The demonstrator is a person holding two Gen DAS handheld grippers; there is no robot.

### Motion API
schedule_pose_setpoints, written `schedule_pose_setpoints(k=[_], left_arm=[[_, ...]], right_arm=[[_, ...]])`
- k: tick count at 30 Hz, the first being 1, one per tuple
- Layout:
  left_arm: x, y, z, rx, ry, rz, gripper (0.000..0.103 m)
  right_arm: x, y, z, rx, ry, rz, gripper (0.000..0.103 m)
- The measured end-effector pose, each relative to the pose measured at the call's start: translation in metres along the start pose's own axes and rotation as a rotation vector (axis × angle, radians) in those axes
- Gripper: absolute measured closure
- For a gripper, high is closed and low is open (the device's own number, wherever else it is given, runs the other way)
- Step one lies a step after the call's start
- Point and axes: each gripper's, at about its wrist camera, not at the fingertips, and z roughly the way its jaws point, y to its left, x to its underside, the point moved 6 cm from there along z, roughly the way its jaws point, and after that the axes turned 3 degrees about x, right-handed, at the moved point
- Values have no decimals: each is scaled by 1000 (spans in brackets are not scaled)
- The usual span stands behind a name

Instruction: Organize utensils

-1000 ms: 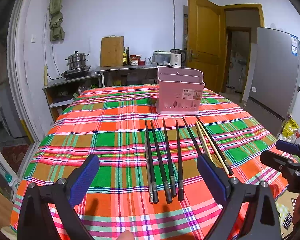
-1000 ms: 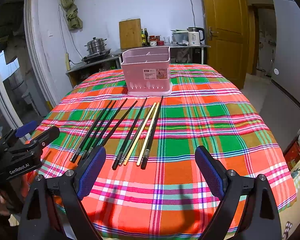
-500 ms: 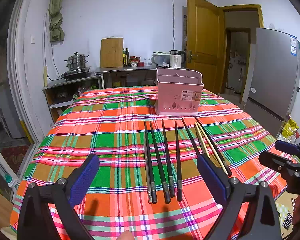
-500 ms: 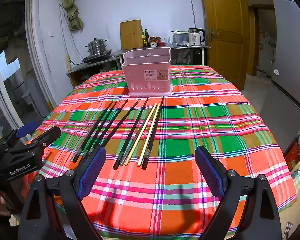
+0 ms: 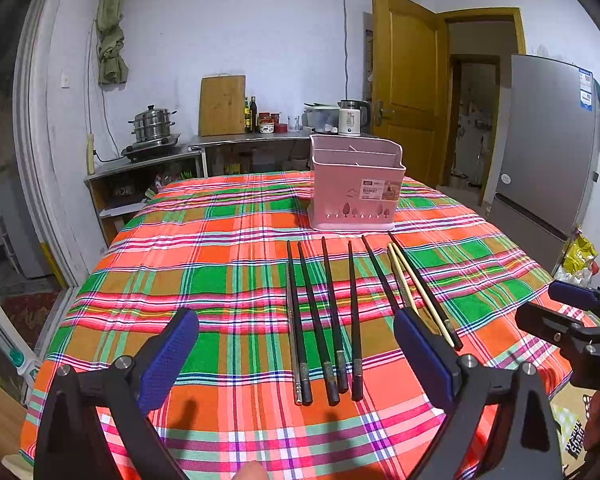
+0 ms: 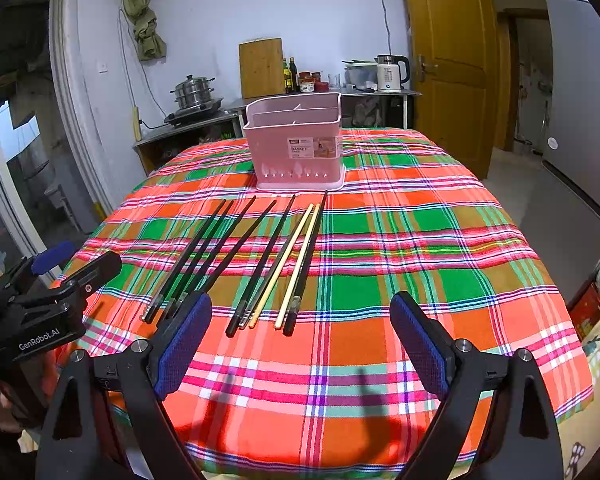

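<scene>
Several black chopsticks [image 5: 332, 320] [image 6: 220, 252] lie side by side on the plaid tablecloth, with two pale wooden chopsticks [image 5: 418, 294] [image 6: 288, 264] among them on the right. Behind them stands an upright pink utensil basket [image 5: 356, 188] [image 6: 298, 144] with divided compartments. My left gripper [image 5: 296, 356] hovers open over the near ends of the black chopsticks, holding nothing. My right gripper [image 6: 300, 344] is open too, just short of the near tips of the wooden pair. Each gripper shows at the edge of the other's view.
The plaid-covered table [image 5: 204, 248] has a near edge right below both grippers. Behind it are a counter with a steamer pot [image 5: 154, 128], a cutting board [image 5: 222, 106] and a kettle [image 5: 354, 118]. A wooden door and a grey fridge [image 5: 548, 148] stand at right.
Both grippers have crept slightly forward and lower toward the chopsticks. Nothing on the table has moved, and both stay open.
</scene>
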Motion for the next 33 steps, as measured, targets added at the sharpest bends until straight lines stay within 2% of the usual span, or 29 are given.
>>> schedule_pose_setpoints(k=[22, 33], left_arm=[[2, 1, 3, -2, 8, 3, 4], [0, 8, 33, 33, 85, -3, 4]], right_arm=[[2, 0, 2, 0, 7, 3, 12], [-7, -7, 24, 11, 51, 13, 12]])
